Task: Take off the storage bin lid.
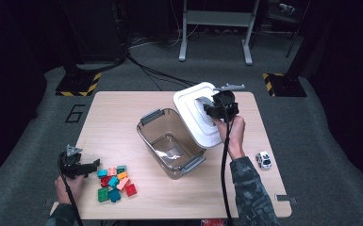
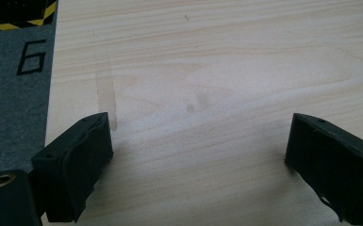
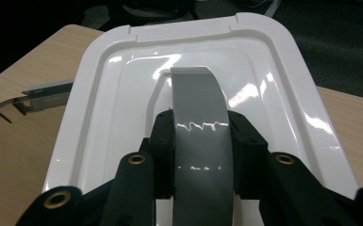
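Here the right gripper point(image 1: 215, 109), just right of centre in the high view, is clenched on the grey handle point(image 3: 199, 122) of a white lid point(image 1: 195, 115); in the right gripper view its jaws press that handle from both sides. The lid is held tilted above the right rim of the clear container point(image 1: 169, 141), which stands open at the middle of the table point(image 1: 118, 108). At the lower left of the high view the left gripper point(image 1: 82, 165) rests low over the table just beside a heap of coloured bricks point(image 1: 115, 182), its jaws spread wide with bare wood between them. A small toy car point(image 1: 263, 159) sits at the lower right.
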The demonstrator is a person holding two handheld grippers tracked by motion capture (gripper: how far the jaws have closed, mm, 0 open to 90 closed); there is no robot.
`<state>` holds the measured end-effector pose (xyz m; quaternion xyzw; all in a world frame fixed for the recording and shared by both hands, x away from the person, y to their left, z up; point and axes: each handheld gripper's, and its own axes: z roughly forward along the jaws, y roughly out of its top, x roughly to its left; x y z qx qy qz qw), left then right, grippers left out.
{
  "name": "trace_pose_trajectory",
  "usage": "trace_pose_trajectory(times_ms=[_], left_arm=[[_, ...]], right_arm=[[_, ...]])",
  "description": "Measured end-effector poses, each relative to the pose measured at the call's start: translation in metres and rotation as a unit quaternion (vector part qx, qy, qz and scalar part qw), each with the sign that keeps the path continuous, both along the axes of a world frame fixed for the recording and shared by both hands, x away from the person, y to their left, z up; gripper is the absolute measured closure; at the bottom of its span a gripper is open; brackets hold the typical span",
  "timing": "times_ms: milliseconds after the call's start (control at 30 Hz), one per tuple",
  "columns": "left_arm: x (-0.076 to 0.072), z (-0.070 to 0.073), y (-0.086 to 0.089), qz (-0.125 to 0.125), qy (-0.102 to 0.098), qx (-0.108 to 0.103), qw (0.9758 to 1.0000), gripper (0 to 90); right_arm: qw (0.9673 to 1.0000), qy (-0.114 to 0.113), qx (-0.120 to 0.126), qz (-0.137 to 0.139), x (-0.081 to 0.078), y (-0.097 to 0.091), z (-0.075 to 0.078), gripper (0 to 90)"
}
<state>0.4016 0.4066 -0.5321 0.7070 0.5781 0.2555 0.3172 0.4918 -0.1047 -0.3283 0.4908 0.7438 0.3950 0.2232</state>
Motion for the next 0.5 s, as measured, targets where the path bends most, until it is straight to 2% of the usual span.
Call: trace_pose_trajectory(times_ms=[33,100,500], left_arm=[[0.0,0.001,0.001,-0.004,0.007,0.0,1.0,7.6],[0.0,0.0,0.0,0.0,0.0,0.0,1.0,7.5],[0.0,0.0,0.0,0.0,0.0,0.001,1.0,7.5]], right_arm=[[1.0,-0.001,0.0,-0.004,0.001,-0.004,0.0,66.7],[0.9999,-0.003,0.001,-0.013,0.002,-0.009,0.0,66.7],[0.9982,-0.005,0.007,-0.059,0.011,-0.045,-0.008,66.7]])
